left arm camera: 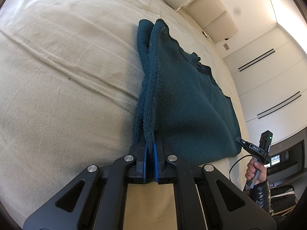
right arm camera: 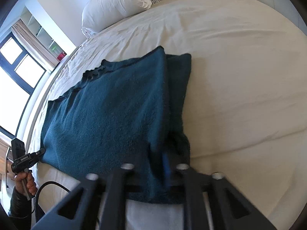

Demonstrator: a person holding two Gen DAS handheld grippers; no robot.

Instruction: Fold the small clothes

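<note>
Sweater point(left arm camera: 188, 103) lies on the bed point(left arm camera: 57, 76). Left tool point(left arm camera: 150, 153) pinches its folded edge; right tool point(right arm camera: 165, 164), blurred, grips the cloth's near edge too.

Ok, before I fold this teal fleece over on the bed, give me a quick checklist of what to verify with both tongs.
1. Left tongs clamped on the teal fleece: ok, the fabric edge is pinched tight.
2. Right tongs gripping firmly: cannot tell; fabric sits between them, but that view is blurred.
3. Fleece body resting on the bed sheet: ok, only the held end rises.
4. Bare sheet beyond the fleece for the fold: ok.
5. Pillow out of the way: ok, well apart from the fleece.
</note>
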